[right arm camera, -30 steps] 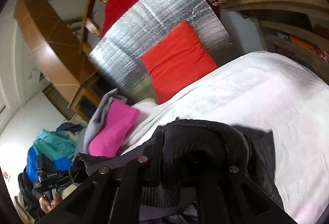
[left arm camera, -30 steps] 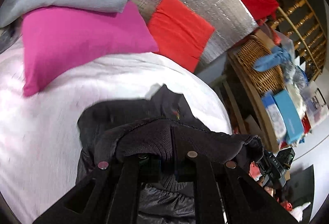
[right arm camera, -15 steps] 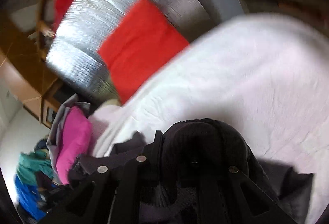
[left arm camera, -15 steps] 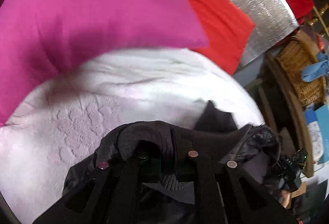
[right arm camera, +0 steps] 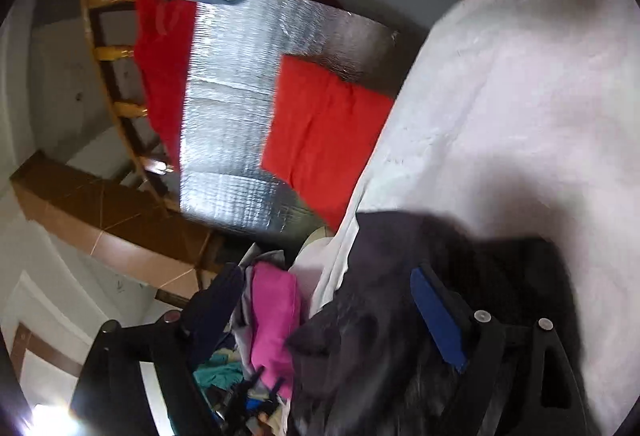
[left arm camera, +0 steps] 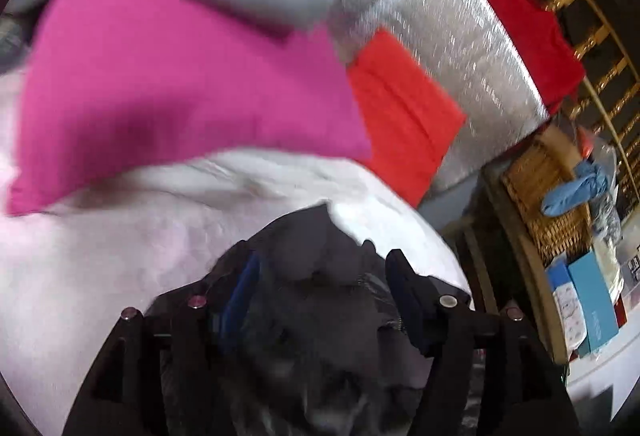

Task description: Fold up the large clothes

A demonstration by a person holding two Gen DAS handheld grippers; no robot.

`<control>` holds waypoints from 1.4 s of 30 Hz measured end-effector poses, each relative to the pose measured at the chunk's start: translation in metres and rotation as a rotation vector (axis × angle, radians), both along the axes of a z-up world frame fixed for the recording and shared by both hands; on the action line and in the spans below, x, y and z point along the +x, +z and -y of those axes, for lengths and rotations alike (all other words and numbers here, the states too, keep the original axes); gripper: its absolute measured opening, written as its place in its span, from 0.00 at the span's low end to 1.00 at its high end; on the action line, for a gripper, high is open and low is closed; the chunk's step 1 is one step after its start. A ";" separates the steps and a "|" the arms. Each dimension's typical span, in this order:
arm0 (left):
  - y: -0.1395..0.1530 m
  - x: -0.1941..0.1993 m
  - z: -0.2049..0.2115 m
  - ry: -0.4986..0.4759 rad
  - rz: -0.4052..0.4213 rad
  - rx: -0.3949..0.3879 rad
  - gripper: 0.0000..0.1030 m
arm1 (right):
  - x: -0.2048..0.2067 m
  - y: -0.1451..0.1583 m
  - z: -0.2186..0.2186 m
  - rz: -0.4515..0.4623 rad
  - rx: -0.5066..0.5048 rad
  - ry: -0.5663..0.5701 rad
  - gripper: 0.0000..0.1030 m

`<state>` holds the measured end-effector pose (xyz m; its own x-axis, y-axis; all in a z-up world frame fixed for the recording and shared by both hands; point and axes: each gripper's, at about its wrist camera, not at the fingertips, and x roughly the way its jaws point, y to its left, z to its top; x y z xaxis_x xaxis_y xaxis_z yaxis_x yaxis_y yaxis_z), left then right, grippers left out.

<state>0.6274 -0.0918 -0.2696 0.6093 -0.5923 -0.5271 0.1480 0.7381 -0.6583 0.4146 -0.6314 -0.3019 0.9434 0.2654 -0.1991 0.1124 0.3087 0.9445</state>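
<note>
Both tools, left [left arm camera: 324, 272] and right [right arm camera: 320, 288], have just opened, gaping around the dark jacket [left arm camera: 320, 316], pads off it.

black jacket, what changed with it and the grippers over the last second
Both grippers let go: the left gripper and right gripper have just been opening, and the black jacket, carried forward, now lies loose on the white bedspread. The pink pillow and red cushion stayed put.
</note>
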 end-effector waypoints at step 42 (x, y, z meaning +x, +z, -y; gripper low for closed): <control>-0.108 -0.159 -0.046 0.251 -0.282 -0.216 0.33 | -0.120 -0.043 -0.092 -0.263 -0.165 -0.149 0.32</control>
